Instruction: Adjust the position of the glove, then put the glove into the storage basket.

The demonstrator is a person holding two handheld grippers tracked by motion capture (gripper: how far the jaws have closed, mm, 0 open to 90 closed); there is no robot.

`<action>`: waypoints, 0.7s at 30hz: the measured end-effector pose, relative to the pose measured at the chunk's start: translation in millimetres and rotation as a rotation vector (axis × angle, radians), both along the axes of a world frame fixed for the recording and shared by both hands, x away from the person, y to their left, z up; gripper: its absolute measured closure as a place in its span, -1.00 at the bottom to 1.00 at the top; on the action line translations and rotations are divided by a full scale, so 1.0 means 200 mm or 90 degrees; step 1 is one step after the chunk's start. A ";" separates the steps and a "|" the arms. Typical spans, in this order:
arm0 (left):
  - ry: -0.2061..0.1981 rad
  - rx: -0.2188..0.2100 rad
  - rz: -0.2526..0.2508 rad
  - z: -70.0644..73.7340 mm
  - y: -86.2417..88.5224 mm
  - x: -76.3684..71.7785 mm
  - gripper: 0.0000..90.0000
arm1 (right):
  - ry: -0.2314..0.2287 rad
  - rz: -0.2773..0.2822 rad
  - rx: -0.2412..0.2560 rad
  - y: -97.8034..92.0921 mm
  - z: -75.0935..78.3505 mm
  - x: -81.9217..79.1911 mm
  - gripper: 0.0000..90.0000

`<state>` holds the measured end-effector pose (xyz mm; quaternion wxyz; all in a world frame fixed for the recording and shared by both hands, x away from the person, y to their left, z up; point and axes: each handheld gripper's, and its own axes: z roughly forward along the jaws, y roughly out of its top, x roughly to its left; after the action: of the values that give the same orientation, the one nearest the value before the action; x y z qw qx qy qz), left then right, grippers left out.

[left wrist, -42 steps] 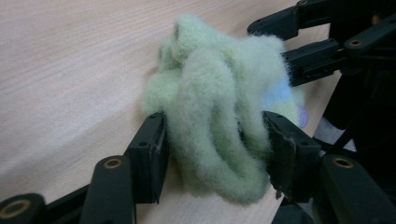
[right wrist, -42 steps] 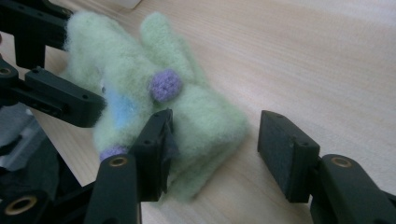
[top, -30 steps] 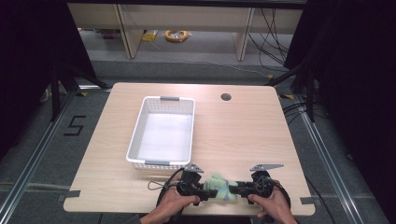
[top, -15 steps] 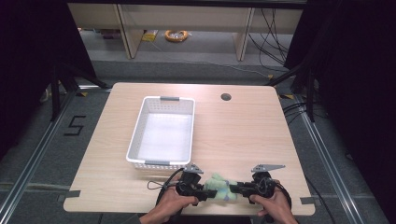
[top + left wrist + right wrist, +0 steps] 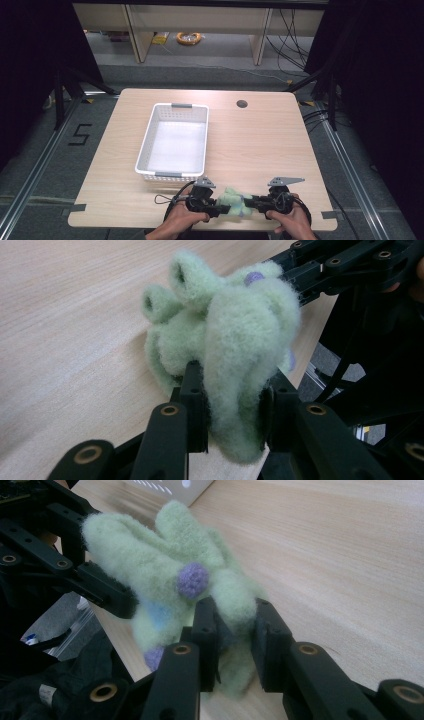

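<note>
Two grippers are closed on one fuzzy green sock [image 5: 234,201] near the front edge of the table [image 5: 260,145]. The sock is stretched between the left gripper [image 5: 221,208] and the right gripper [image 5: 248,203], which point toward each other from opposite sides. In the left gripper view, a thick fold of the sock [image 5: 235,370] is pinched between the two black jaws of the left gripper [image 5: 231,410], and the bulk of the fabric is bunched just ahead of the jaw tips. In the right gripper view, a narrower end of the sock [image 5: 200,595] is clamped by the right gripper [image 5: 234,640], with a purple dot [image 5: 193,580] seen just beyond the jaw tips. A white basket [image 5: 145,145] is seen beyond the left gripper, apart from the sock.
</note>
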<state>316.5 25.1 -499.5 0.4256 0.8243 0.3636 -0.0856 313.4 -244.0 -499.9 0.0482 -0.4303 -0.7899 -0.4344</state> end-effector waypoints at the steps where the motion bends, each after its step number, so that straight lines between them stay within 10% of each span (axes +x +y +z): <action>1: -0.004 -0.020 0.001 -0.01 0.00 0.00 0.54 | -0.017 0.004 -0.012 0.00 0.00 0.00 0.67; 21: -0.014 -0.040 -0.001 0.23 0.15 -0.01 0.54 | -0.046 0.036 0.022 0.12 0.19 0.01 0.68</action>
<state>313.9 54.9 -454.1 0.4548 0.8118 0.3555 -0.0881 316.2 -219.4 -461.5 0.0392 -0.3911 -0.7951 -0.4617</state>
